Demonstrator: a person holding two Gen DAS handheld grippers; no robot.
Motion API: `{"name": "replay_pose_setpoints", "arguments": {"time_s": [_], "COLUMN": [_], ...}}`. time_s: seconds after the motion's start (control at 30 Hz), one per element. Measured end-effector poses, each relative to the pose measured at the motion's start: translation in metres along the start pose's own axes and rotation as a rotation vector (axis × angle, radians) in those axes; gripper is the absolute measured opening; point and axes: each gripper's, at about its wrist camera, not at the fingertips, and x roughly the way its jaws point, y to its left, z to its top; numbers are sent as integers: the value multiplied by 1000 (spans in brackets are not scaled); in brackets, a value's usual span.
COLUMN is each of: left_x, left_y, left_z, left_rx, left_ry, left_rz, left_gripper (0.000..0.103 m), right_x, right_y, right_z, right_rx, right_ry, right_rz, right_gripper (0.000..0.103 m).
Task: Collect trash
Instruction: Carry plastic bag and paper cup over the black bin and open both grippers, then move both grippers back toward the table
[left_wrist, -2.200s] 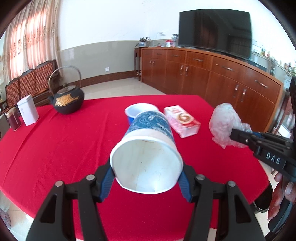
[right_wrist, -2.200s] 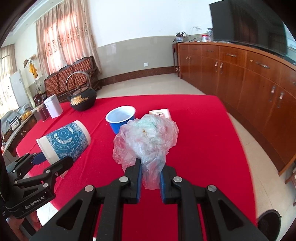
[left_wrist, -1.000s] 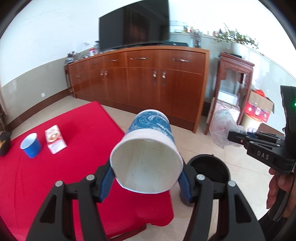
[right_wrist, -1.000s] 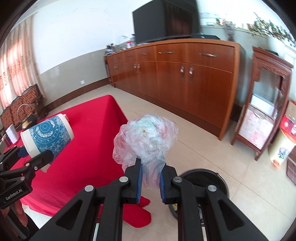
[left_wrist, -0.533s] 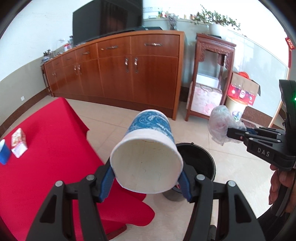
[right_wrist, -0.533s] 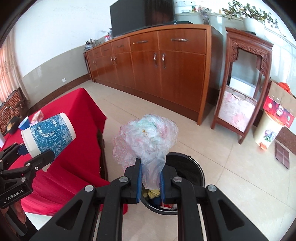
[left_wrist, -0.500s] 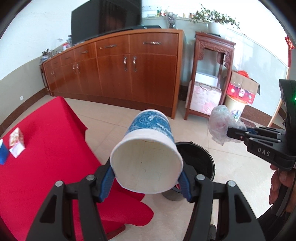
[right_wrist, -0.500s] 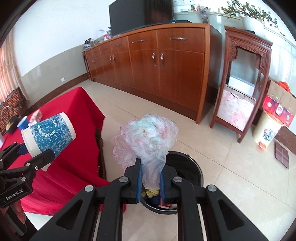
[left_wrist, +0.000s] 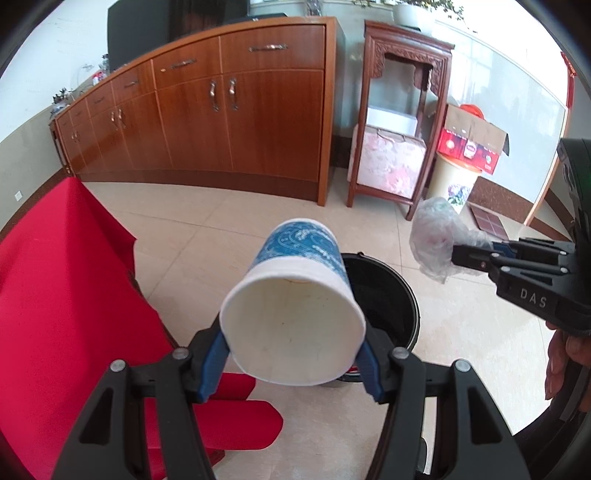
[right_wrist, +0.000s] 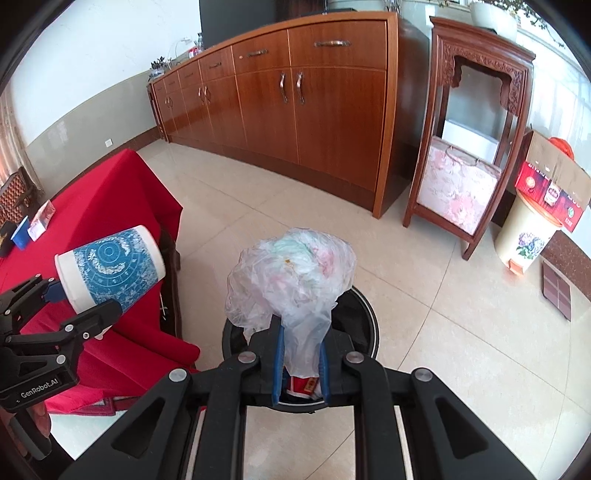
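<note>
My left gripper (left_wrist: 293, 354) is shut on a blue-and-white paper cup (left_wrist: 295, 306), held on its side with the open mouth toward the camera; it also shows in the right wrist view (right_wrist: 110, 267). My right gripper (right_wrist: 299, 365) is shut on a crumpled clear plastic bag (right_wrist: 291, 273), also seen in the left wrist view (left_wrist: 434, 240). A black round trash bin (left_wrist: 384, 291) stands on the floor below both; in the right wrist view its rim (right_wrist: 364, 314) lies under the bag, with red trash inside.
The red-clothed table (left_wrist: 55, 295) is at the left, with a box and blue cup (right_wrist: 20, 236) far back. A long wooden sideboard (right_wrist: 295, 92), a carved wooden stand (right_wrist: 476, 147), a white floral pedal bin (right_wrist: 524, 236) and a cardboard box (right_wrist: 554, 181) stand behind on the tiled floor.
Both grippers swung away from the table toward the floor and came closer over the black bin. The cup and the bag stay gripped.
</note>
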Motion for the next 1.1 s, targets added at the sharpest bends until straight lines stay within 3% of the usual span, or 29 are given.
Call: {"name": "replay_pose_setpoints", "arguments": {"time_s": [0.3,0.47,0.63,0.8,0.9,0.93,0.97,1.0,1.03,1.1], "left_x": [37,76,104,120,129,130,129,127,124,121], "left_y": [-14,-27,-30,-33,-29,-26,-22,-18,-14,-11], "left_z": [-8,-13,-15,-16,-18,-17,-18,-17,-17,-17], "left_rx": [31,66,60,65,71,63,49,31,19,18], "left_ry": [68,134,177,193,201,202,197,191,185,181], "left_rz": [-40,-74,-68,-54,13,46,52,50,56,72], "left_gripper": [63,63,63,73,84,90,92,93,94,95], "right_x": [45,76,107,133,145,150,154,159,160,159], "right_y": [-7,-20,-33,-36,-33,-33,-34,-37,-41,-49], "right_z": [-21,-29,-40,-45,-47,-48,-49,-50,-52,-53], "right_rx": [-69,-113,-129,-135,-146,-157,-161,-158,-151,-139], "right_ry": [97,154,215,250,258,265,274,280,265,249], "right_rz": [-3,6,20,52,85,75,60,38,-1,-61], "right_gripper": [16,16,17,17,19,22,44,76,85,88]}}
